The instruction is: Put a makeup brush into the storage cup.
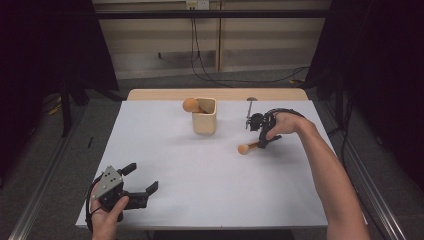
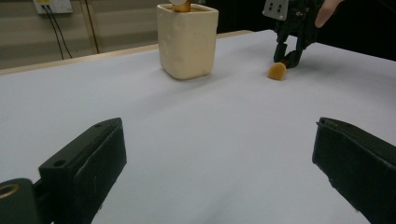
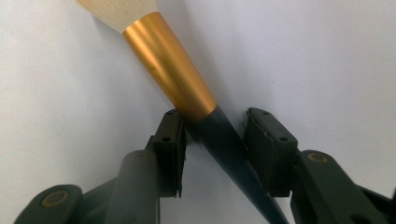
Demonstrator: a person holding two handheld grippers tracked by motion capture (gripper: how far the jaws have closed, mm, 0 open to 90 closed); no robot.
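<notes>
While lying flat on white table [image 1: 200,190] right of beige cup [image 1: 204,122], makeup brush [image 3: 168,60] runs diagonally, bristles toward cup, dark handle btwn right gripper [image 3: 212,135] jaws, narrowed, pads touching/nearly. Left gripper [image 1: 142,177] wide, holding nothing, near front-left corner.

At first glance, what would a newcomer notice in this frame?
The right gripper at the table's right, its fingers set around the dark handle of a gold-banded makeup brush lying on the white table. Behind it, the cream cup holding another brush. Near left, the left gripper rests open.
</notes>
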